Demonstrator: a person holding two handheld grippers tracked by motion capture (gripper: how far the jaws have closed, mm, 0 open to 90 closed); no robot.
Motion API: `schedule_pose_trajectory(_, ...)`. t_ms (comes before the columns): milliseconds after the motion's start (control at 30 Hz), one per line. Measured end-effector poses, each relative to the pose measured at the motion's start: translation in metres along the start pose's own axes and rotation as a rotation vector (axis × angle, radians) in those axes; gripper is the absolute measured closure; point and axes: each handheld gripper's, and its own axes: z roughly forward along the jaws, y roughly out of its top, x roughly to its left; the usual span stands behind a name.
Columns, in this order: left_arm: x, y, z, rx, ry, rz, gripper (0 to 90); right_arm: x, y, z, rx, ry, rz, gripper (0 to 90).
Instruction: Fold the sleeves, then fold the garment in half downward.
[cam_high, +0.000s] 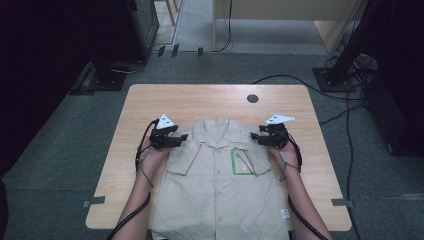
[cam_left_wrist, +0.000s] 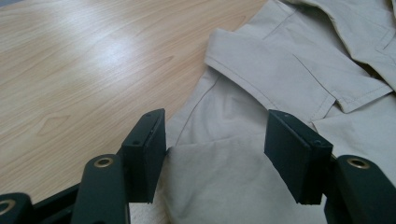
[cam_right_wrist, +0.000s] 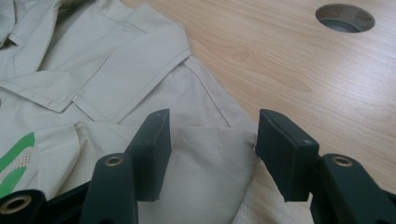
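Shirt (cam_high: 220, 185) lies flat on the bench (cam_high: 150, 102), collar away from the person; left tongs (cam_high: 181, 139) and right tongs (cam_high: 256, 136) flank its shoulders symmetrically, both open over folded-in sleeve cloth, gripping nothing.

A pale wooden table (cam_high: 150, 100) stands on grey carpet (cam_high: 60, 150), a round cable hole (cam_high: 252, 98) at one o'clock, black cables (cam_high: 345, 110) trailing at three, dark equipment at ten.

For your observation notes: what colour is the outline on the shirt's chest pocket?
Green, on the beige shirt; the pocket outline shows best in the high view.
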Motion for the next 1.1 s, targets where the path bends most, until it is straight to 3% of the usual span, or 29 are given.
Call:
schedule_pose_trajectory(367, 0.005, 0.006, 0.014, 0.015, -0.042, 0.014, 38.9, 0.002, 0.005, 0.005, -0.006, 0.004, -0.044, 43.9)
schedule_pose_trajectory(667, 0.007, 0.009, 0.023, 0.022, -0.05, 0.014, 39.0, 0.001, 0.012, 0.012, 0.0, 0.014, -0.045, 43.9)
schedule_pose_trajectory(1100, 0.009, 0.015, 0.029, 0.026, -0.056, 0.052, 39.4, 0.003, 0.021, 0.021, 0.008, 0.021, -0.082, 44.0)
